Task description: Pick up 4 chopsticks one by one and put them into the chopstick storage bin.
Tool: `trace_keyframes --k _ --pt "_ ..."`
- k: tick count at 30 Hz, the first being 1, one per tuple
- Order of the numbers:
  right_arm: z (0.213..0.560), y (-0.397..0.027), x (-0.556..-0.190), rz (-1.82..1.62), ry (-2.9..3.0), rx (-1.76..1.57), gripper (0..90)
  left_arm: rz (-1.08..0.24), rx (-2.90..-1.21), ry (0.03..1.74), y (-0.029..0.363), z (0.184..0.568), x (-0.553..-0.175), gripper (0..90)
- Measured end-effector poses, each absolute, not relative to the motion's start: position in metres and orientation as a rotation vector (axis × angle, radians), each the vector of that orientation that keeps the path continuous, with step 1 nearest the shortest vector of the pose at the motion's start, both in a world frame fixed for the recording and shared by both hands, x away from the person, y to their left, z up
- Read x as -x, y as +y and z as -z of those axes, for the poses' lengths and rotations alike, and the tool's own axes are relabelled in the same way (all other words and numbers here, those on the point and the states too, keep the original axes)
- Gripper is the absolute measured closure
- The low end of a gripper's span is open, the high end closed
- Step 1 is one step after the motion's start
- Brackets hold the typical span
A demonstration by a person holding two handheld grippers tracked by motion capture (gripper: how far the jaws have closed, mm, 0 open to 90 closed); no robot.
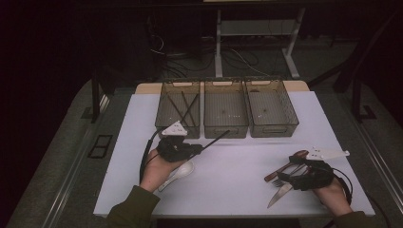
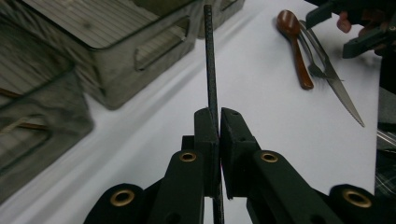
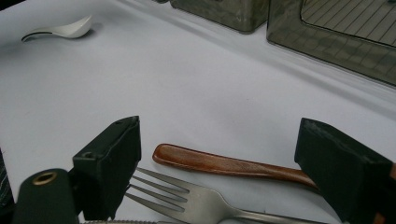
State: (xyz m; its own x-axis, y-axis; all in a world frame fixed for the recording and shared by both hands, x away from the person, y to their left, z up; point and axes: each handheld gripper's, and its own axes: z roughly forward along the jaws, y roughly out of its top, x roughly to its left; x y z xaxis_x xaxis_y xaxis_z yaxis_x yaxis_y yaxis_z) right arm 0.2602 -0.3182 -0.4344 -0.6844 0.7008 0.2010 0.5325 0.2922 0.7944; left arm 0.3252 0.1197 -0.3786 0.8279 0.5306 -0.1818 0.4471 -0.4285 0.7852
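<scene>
My left gripper [image 1: 199, 148] is shut on a thin black chopstick [image 1: 216, 138], lifted off the table just in front of the left bin [image 1: 178, 107], which holds other dark chopsticks. In the left gripper view the chopstick [image 2: 210, 60] runs straight up from between the closed pads of the left gripper [image 2: 219, 116]. My right gripper [image 1: 288, 176] rests at the table's right front with its jaws wide apart. In the right gripper view the right gripper [image 3: 219, 126] stands open over a wooden spoon's handle [image 3: 224, 164] and a metal fork [image 3: 187, 193], touching neither.
A white spoon [image 1: 183, 172] lies under my left hand. A knife [image 1: 280, 194] lies beside the fork and the wooden spoon [image 1: 285, 166]. Three dark mesh bins stand in a row at the back, the middle bin [image 1: 225, 107] and the right bin [image 1: 271, 107] holding no cutlery. The table's white top [image 1: 237, 161] is bare between my hands.
</scene>
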Motion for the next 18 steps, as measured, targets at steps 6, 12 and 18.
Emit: trace_keyframes --k 6,12,18 --pt "0.435 -0.318 -0.260 -1.343 2.369 -1.151 14.0 -0.148 -2.067 0.731 0.128 0.369 -0.332 84.7" --pt "0.435 -0.318 -0.261 -1.338 2.370 -1.154 14.0 -0.184 -2.063 0.754 0.136 0.363 -0.344 84.7" --pt "0.435 -0.318 -0.261 -1.339 2.369 -1.156 14.0 -0.215 -2.069 0.771 0.139 0.357 -0.357 84.7"
